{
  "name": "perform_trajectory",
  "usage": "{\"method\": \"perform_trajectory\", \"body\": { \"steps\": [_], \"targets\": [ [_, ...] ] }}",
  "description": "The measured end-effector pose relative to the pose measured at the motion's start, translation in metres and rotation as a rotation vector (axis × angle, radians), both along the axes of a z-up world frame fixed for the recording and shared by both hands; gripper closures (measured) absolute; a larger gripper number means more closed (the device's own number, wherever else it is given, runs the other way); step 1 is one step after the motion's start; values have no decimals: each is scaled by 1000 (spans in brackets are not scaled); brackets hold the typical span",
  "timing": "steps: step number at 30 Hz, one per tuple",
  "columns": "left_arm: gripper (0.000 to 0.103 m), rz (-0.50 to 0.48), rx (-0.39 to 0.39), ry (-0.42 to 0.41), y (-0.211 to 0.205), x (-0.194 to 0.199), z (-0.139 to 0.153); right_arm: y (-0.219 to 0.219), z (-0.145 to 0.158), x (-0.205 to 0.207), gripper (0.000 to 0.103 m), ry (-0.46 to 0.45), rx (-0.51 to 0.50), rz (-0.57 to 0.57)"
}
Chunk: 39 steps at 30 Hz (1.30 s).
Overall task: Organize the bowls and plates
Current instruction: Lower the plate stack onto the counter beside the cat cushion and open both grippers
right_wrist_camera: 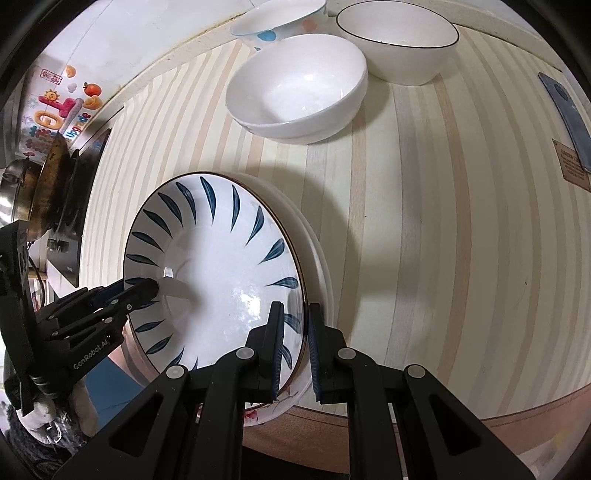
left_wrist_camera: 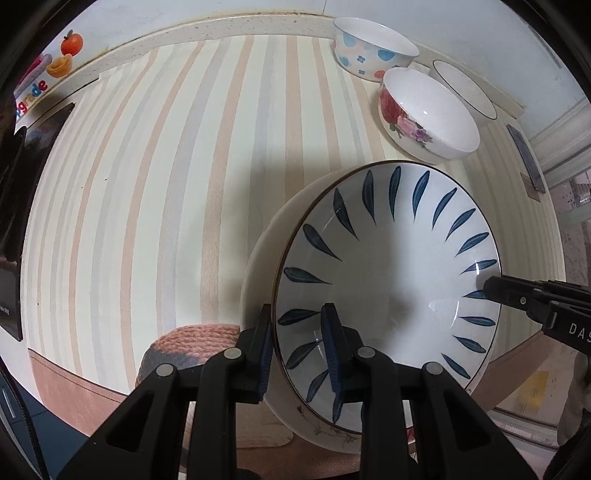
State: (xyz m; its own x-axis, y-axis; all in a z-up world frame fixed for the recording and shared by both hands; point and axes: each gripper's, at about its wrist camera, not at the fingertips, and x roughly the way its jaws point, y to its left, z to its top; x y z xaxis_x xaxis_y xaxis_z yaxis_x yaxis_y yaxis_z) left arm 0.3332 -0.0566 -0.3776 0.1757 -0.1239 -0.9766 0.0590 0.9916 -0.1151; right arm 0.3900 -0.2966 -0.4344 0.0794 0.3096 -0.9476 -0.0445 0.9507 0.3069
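Observation:
A white plate with blue leaf marks [left_wrist_camera: 388, 266] [right_wrist_camera: 218, 266] lies on top of a larger white plate [left_wrist_camera: 264, 254] [right_wrist_camera: 319, 258] at the near edge of the striped table. My left gripper [left_wrist_camera: 297, 314] is shut on the blue-leaf plate's left rim, one finger inside and one outside. My right gripper [right_wrist_camera: 295, 306] is shut on the opposite rim. Each gripper shows in the other's view: the right gripper [left_wrist_camera: 517, 299] and the left gripper [right_wrist_camera: 140, 291]. Whether the two plates touch is hidden.
Three bowls stand at the back: a rose-patterned bowl [left_wrist_camera: 424, 114] [right_wrist_camera: 295, 85], a dotted bowl [left_wrist_camera: 373, 48] [right_wrist_camera: 277, 18] and a dark-rimmed white bowl [left_wrist_camera: 465, 88] [right_wrist_camera: 399, 40]. A pink woven mat [left_wrist_camera: 199, 339] lies near the front edge. A dark flat phone [right_wrist_camera: 565, 110] is at the right, a stove with a pan [right_wrist_camera: 48, 184] at the left.

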Motion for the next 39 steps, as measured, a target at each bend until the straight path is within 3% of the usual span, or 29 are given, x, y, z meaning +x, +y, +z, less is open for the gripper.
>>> {"method": "perform_trajectory", "body": {
  "steps": [8,21,29,35,37,39],
  "targets": [
    [80,46,1,-4,3,-8,1,1,1,-4,86,12,7,16],
    [80,66,1,-13,4,-13,10,-8,14,-13,84,-17,30,-71],
    [80,51,-1,-126,7,-46,79,11,73,-53,84,-128,-21,-78],
    [80,28,-6,-223,6,-88,137,19,132,-105,68,-225,-20,-91],
    [77,22,-2,-258,9,-102,153,20,149,-123,55,-254,-23,-95],
    [75,15,-6,-286,9,-117,168,22,167,-143,52,-282,-24,-104]
  ]
}}
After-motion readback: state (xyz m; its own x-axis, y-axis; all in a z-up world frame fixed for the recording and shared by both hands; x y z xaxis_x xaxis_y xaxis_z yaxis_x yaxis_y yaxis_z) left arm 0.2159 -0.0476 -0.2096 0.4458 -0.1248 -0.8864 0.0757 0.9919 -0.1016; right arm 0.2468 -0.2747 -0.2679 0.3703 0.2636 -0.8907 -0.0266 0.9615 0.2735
